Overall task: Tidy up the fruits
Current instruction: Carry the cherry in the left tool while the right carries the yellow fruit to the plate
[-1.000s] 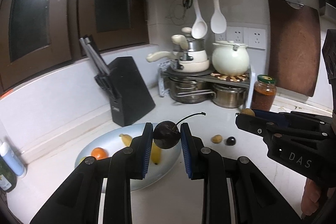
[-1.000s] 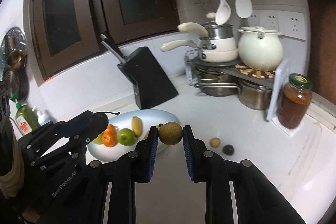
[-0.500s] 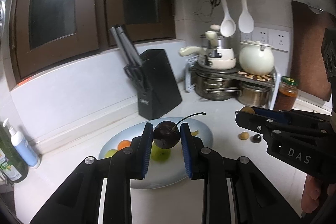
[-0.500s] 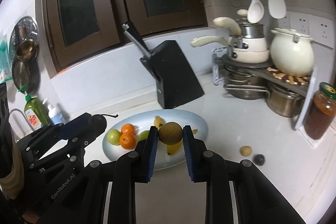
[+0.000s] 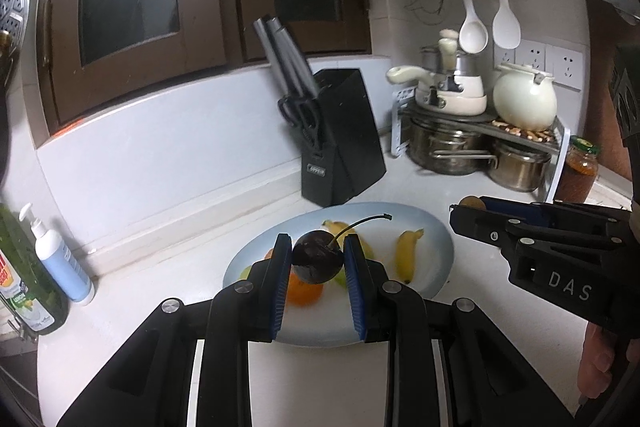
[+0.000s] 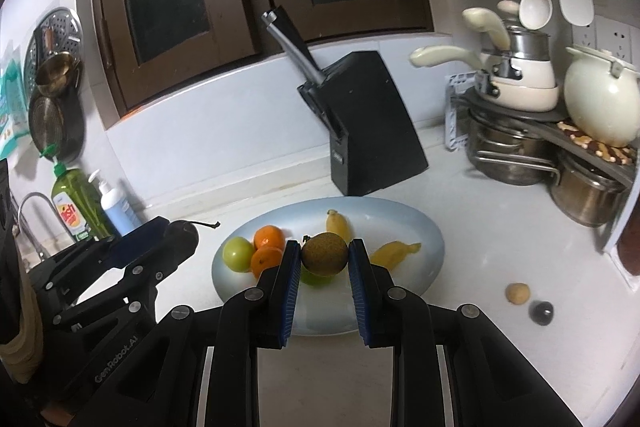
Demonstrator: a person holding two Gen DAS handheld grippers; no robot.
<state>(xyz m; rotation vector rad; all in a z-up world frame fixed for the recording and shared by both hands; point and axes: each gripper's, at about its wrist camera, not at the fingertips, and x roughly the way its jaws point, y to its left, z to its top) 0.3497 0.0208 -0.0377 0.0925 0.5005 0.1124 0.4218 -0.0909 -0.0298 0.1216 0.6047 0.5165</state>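
Cherry [image 5: 317, 262]: dark, long-stemmed, clamped above the plate.
Brown fruit [image 6: 324, 253]: round, speckled, clamped above the plate.
Plate [image 6: 408, 267]: pale oval holding oranges [image 6: 269, 237], green fruit [image 6: 237, 253], bananas [image 6: 338, 223].
Loose fruits [image 6: 517, 293]: tan and dark, on the table.

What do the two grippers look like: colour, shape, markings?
Both are matte black linkages with silver pivot screws and blue ribbed pads. The left gripper carries white "GenRobot.AI" lettering on its side; the right gripper carries "DAS". No cables or sleeves show.
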